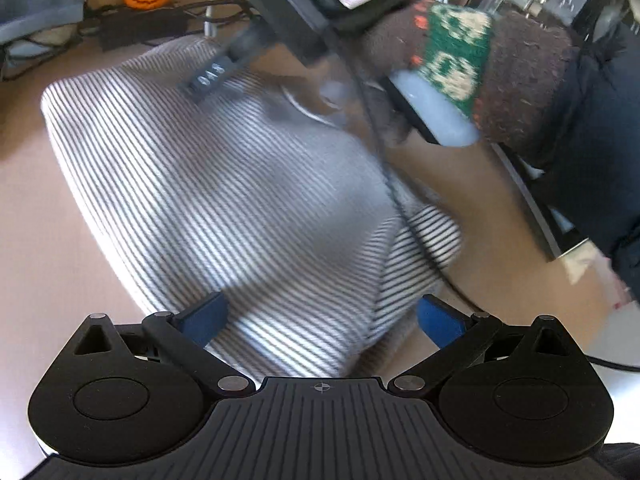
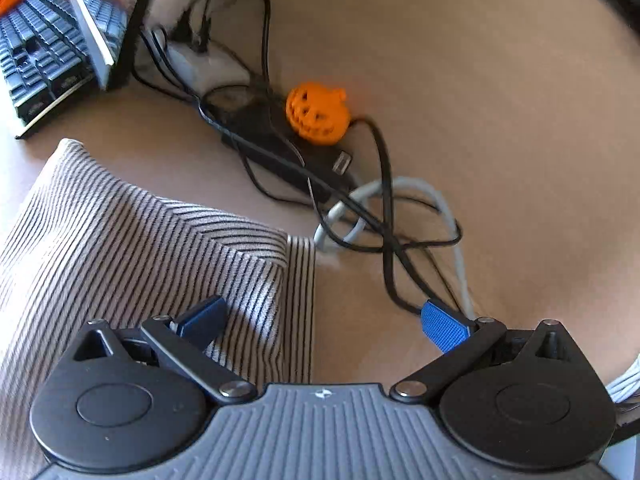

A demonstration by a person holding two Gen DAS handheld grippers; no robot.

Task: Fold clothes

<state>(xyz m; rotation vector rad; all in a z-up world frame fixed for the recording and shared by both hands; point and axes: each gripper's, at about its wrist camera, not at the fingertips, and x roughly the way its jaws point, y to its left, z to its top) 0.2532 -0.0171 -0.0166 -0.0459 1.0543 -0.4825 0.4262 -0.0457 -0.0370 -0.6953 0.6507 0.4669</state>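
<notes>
Striped shirt (image 1: 224, 184) near the pumpkin (image 2: 318, 118) looks partly folded, edges doubled over; both grippers' fingers (image 1: 204, 318) (image 2: 202, 318) spread, holding nothing.

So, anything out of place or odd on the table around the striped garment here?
Yes. A tangle of black and grey cables sprawls right beside the striped garment, with an orange pumpkin figure sitting on a black adapter. The garment's near edge is rumpled, and both tongs are open.

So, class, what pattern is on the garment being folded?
Thin dark and white stripes on the garment, clearest in the right wrist view.
</notes>
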